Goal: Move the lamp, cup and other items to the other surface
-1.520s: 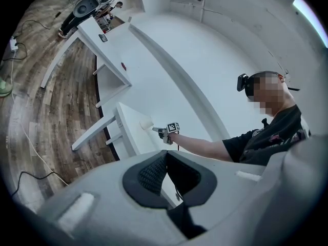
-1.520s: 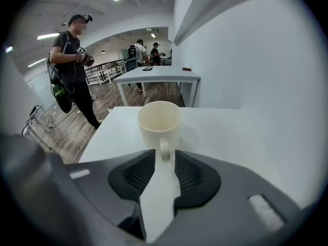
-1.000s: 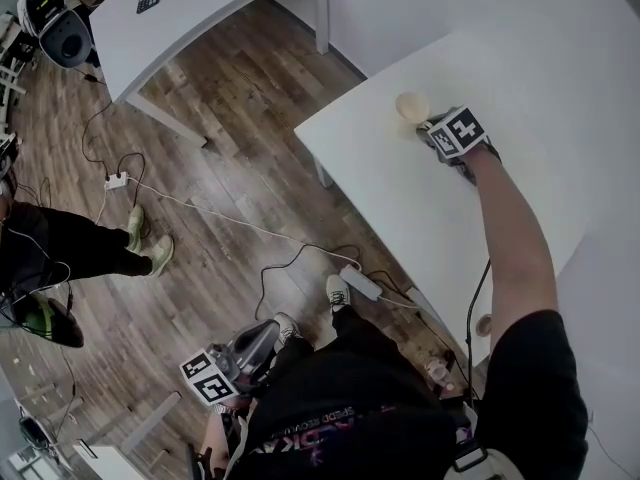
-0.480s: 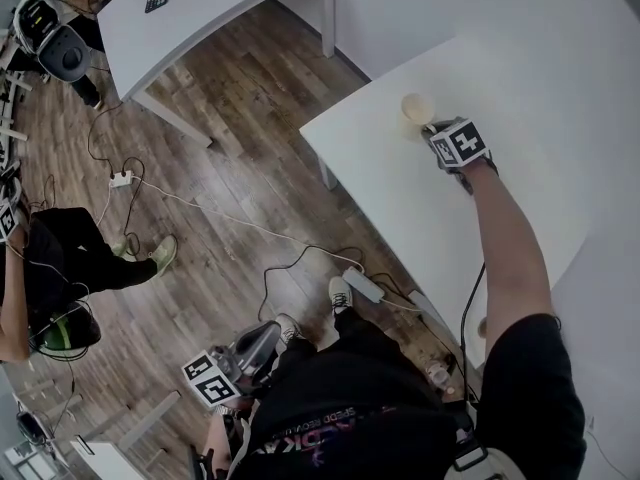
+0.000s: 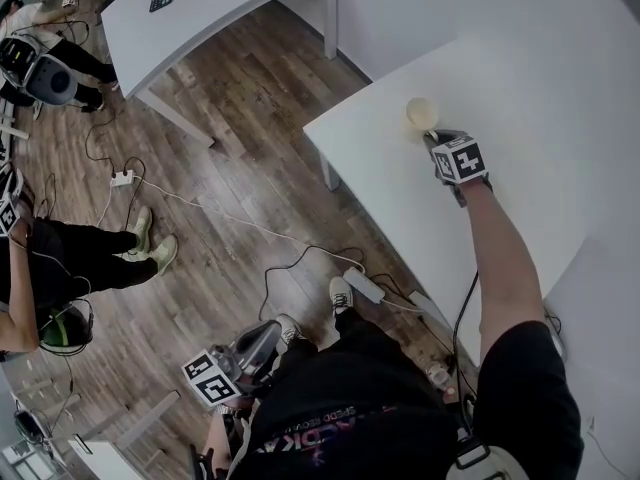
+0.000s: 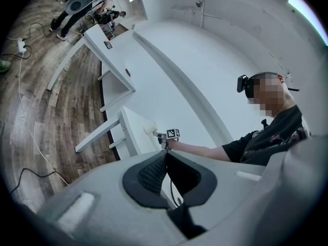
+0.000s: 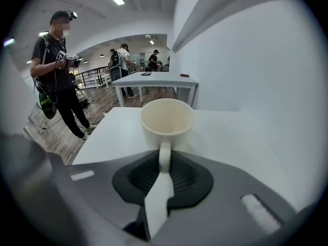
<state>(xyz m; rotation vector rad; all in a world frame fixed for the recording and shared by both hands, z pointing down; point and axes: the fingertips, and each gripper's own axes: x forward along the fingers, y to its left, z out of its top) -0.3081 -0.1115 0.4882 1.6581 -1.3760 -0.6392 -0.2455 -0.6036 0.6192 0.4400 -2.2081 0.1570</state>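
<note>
On the near white table [image 5: 400, 208], close to its corner, stands the cup [image 7: 166, 121], with the other table [image 5: 210, 18] well apart across the wood floor [image 5: 230, 148]. The right gripper [image 7: 164, 164] has just been closing, and its narrowed jaws now pinch the cup's handle [image 7: 164, 155], so the grasp looks made. What comes next is probably a level lift and a steady carry across. The left gripper [image 6: 165, 160] hangs low, jaws together and empty.

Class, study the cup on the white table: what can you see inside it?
Inside the cup only its bare, pale inner wall shows; nothing sticks up above the rim. The near rim hides the bottom.
</note>
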